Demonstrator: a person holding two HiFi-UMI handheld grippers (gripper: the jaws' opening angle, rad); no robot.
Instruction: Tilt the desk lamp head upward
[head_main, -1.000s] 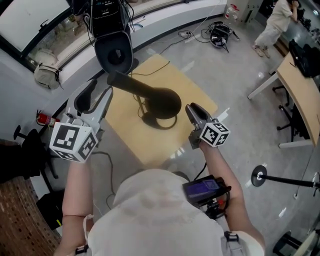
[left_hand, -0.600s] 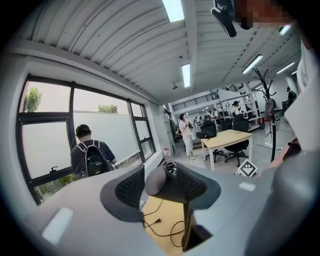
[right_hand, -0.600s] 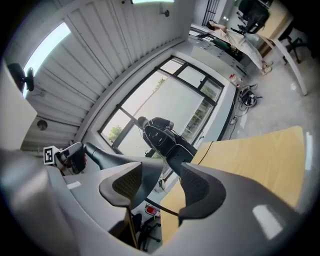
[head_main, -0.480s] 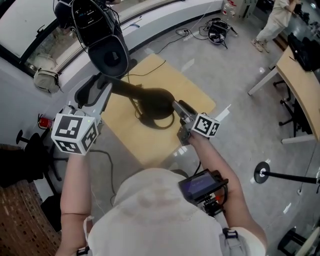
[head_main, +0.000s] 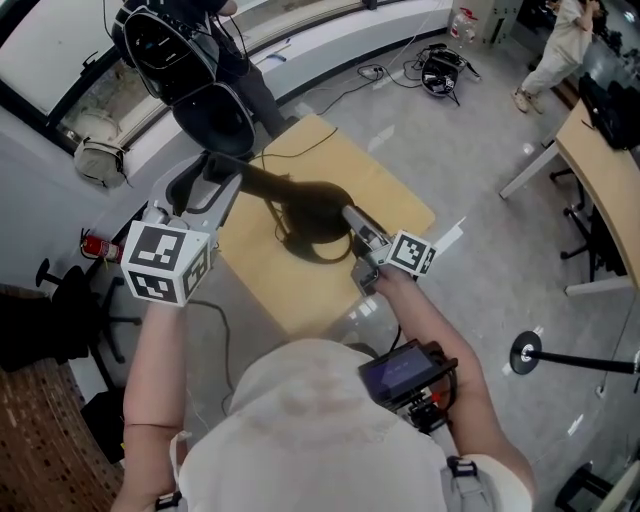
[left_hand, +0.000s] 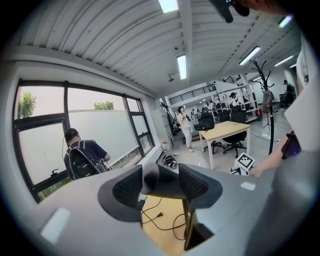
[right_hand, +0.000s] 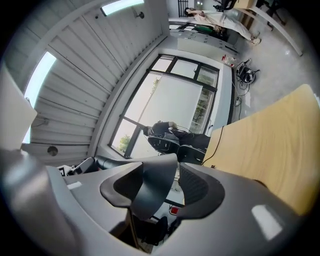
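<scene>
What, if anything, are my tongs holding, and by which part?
The left tongs, just opening, straddle the lamp arm near its head; grip unclear. The right tongs, just closing, straddle the base edge without clamping.

Matt blk lamp (head_main: 312, 206) — pale wood tbl (head_main: 292, 288)

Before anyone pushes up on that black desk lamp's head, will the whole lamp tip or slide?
Probably it won't topple: the round base looks broad and sits flat on the wooden table. But the head hangs well beyond the base on a long arm, so a hard shove might rock it.
</scene>
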